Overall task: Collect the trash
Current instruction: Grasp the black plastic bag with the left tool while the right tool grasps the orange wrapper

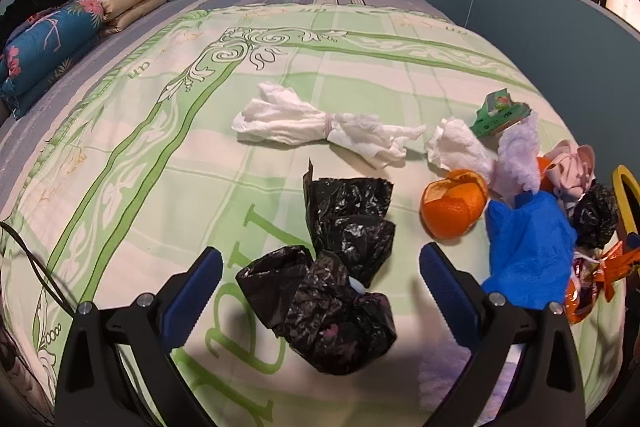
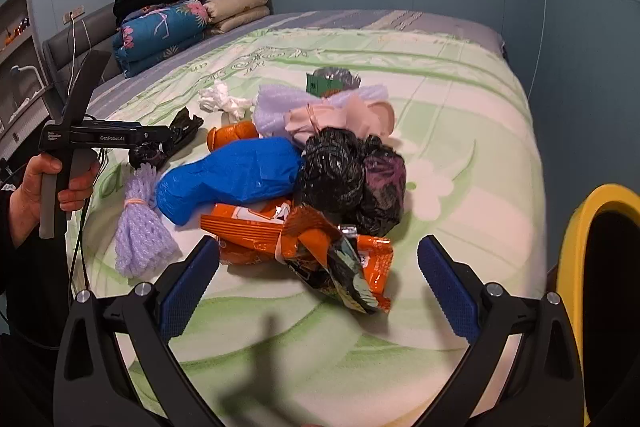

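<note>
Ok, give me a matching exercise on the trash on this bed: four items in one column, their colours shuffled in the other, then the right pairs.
Items:
1. knotted plastic bag between the left gripper fingers
2. crumpled glove
3. snack wrapper in front of the right gripper
4. twisted tissue

Colours:
A. white
B. orange
C. black
D. blue

Pairs: 1-C, 2-D, 3-B, 4-A

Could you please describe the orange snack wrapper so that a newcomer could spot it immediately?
On the green-patterned bedspread, find the trash pile's near edge. The orange snack wrapper lies in front of the blue plastic bag, crinkled, glossy and printed, unlike the rounded orange peel behind.
</note>
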Tool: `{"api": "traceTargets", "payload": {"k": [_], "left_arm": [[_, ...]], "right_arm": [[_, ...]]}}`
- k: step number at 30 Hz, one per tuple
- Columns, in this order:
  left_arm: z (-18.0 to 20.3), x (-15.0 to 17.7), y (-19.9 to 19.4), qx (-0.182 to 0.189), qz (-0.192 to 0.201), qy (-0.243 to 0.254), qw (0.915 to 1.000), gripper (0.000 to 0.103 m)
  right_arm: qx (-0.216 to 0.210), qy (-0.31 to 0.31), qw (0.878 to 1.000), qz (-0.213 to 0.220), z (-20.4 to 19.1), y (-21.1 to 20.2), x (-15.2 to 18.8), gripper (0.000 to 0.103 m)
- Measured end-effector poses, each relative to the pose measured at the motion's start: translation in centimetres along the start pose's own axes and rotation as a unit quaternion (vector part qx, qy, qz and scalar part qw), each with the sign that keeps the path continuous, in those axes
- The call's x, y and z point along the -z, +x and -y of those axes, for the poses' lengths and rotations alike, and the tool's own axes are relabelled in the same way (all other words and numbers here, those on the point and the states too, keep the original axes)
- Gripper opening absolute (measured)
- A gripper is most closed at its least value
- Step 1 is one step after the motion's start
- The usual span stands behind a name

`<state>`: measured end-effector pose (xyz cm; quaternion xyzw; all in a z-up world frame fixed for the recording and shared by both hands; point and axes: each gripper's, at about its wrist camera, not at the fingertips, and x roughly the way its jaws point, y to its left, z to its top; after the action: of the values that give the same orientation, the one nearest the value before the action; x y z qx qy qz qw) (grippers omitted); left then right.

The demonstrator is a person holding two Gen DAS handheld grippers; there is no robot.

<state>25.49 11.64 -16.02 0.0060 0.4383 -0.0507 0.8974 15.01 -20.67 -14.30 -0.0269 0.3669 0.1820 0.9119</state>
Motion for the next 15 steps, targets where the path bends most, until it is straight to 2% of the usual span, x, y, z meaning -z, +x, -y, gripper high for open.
{"api": "traceTargets", "payload": {"k": [2, 4, 6, 8, 11, 13, 15], "left_arm": [[0.0, 0.1, 0.5, 0.002, -0.007, 0.003, 1.0000, 0.094], [0.0, 0.2, 0.8, 0.005, -0.014, 0.001, 0.9999, 0.087], [-0.1, 0.3, 1.2, 0.007, -0.020, -0.002, 0.9998, 0.083], [0.0, 0.3, 1.5, 0.005, -0.024, -0.002, 0.9997, 0.079], [0.4, 0.6, 1.9, 0.007, -0.030, 0.007, 0.9995, 0.071], [0.8, 0.7, 2.2, 0.006, -0.034, 0.013, 0.9993, 0.059], [1.0, 0.8, 2.6, 0.004, -0.037, 0.018, 0.9991, 0.053]], "right_arm": [[-0.006, 0.002, 1.000, -0.001, 0.0, 0.3, 0.1, 0.095], [-0.007, 0.003, 1.000, 0.000, -0.2, 0.4, 0.1, 0.095], [-0.009, 0.005, 1.000, 0.001, -0.3, 0.3, 0.2, 0.092], [-0.007, 0.007, 1.000, -0.002, -0.4, 0.3, 0.4, 0.083], [-0.009, 0.005, 1.000, -0.011, -0.7, 0.5, 0.9, 0.076], [0.000, -0.009, 1.000, -0.012, -1.0, 0.7, 0.9, 0.067], [0.000, -0.006, 1.000, -0.017, -0.9, 1.1, 0.9, 0.052]]}}
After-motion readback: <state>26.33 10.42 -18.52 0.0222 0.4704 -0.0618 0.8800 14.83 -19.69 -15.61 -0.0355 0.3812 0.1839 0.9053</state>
